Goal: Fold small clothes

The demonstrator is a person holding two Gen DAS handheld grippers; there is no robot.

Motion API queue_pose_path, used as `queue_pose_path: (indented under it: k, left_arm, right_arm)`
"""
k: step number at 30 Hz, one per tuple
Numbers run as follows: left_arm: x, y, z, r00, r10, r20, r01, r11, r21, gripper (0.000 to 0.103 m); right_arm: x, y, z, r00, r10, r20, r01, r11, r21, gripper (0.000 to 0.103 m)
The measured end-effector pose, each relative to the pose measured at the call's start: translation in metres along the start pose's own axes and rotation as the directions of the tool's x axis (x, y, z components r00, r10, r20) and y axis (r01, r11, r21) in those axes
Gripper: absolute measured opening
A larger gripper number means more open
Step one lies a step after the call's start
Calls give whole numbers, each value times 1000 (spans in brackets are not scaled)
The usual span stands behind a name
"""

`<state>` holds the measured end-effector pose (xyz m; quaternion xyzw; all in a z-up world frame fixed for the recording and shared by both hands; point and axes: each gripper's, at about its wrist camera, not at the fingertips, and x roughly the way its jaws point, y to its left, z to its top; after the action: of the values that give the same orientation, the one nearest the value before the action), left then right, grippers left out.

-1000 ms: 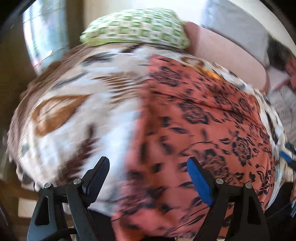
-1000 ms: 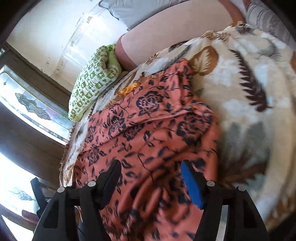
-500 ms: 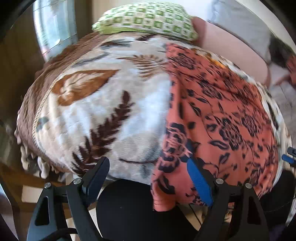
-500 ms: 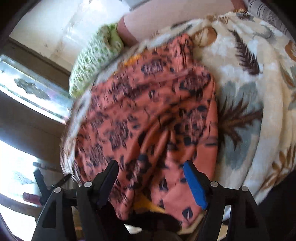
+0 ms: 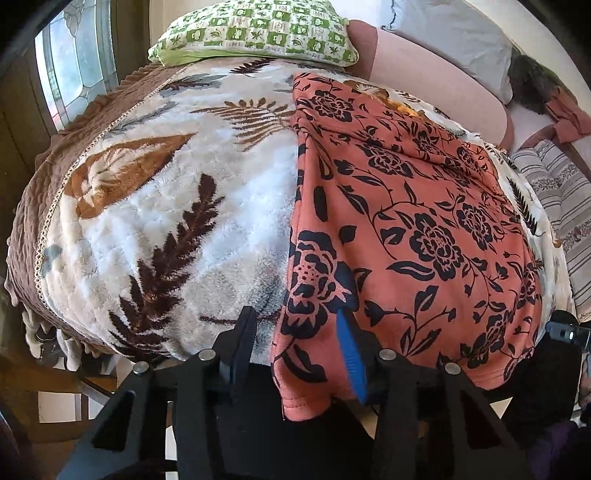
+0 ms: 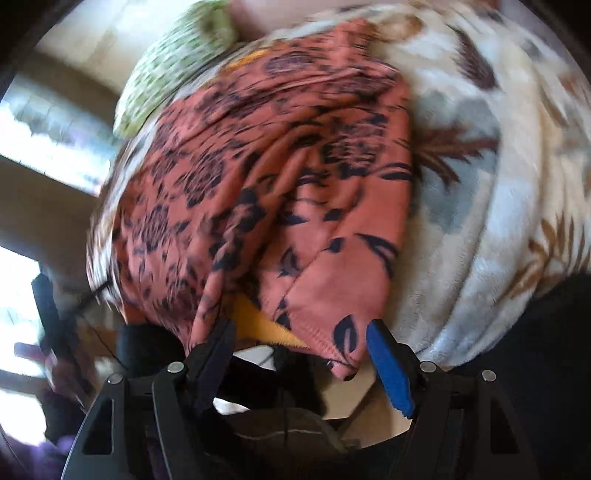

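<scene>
Bed with leaf-print blanket (image 5: 177,221): the left gripper (image 5: 295,332) and the right gripper (image 6: 299,332), jaws apart, straddle the near hem corners of the floral garment (image 5: 424,229), poised to clamp and lift for the fold.

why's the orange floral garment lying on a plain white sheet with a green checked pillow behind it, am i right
Not quite: the garment lies on a fluffy leaf-patterned blanket, not a plain white sheet, as the left wrist view shows. The green checked pillow is indeed behind it.
</scene>
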<state>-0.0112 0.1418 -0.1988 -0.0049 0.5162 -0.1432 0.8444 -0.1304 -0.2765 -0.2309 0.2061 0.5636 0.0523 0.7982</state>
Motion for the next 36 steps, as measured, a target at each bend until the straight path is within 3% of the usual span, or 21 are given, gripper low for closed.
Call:
queue_pose_path:
  k: [5, 8, 12, 15, 16, 18, 22, 25, 27, 30, 32, 34, 36]
  left_arm:
    - [-2, -2, 5, 1000, -26, -1, 26, 999, -31, 46]
    - [-6, -5, 8, 1000, -24, 11, 24, 999, -29, 46]
    - [-8, -3, 8, 999, -30, 13, 31, 998, -50, 46]
    - [-9, 0, 8, 1000, -29, 11, 30, 998, -60, 46]
    - [-8, 2, 8, 1000, -27, 9, 28, 998, -65, 46]
    - [-6, 5, 9, 1000, -27, 2, 27, 996, -80, 46]
    - [-5, 6, 9, 1000, -23, 1, 23, 997, -78, 46]
    - [-3, 6, 10, 1000, -19, -6, 19, 997, -72, 46]
    - [-1, 6, 11, 1000, -17, -12, 16, 997, -73, 46]
    - [0, 5, 11, 999, -26, -20, 24, 997, -71, 46]
    - [-1, 4, 12, 1000, -20, -23, 18, 998, -57, 46]
    - [-1, 5, 11, 1000, -19, -24, 17, 998, -53, 47]
    - [0, 7, 10, 999, -24, -25, 22, 998, -62, 49]
  right_arm:
    - [13, 44, -6, 990, -132, 40, 138, 963, -233, 76]
    - [31, 66, -9, 977, -202, 71, 214, 910, -355, 76]
    - [57, 66, -6, 948, -301, 101, 316, 857, -408, 72]
    - [55, 63, -6, 934, -328, 142, 357, 836, -418, 42]
    - [50, 60, -5, 931, -335, 145, 365, 833, -415, 24]
    - [38, 43, -2, 937, -328, 122, 350, 860, -371, 13]
    - [8, -9, -1, 921, -385, 58, 388, 896, -218, 13]
    - [-24, -42, -9, 941, -338, 22, 338, 935, -105, 13]
    - [-40, -46, -16, 954, -300, 21, 301, 950, -82, 13]
    - [-55, -52, -20, 954, -299, 10, 299, 953, -53, 17]
    - [-59, -54, -21, 966, -254, -40, 254, 967, -8, 19]
    - [-61, -56, -20, 966, -247, -74, 249, 969, 11, 19]
    - [-70, -55, -21, 965, -259, -49, 260, 965, 12, 19]
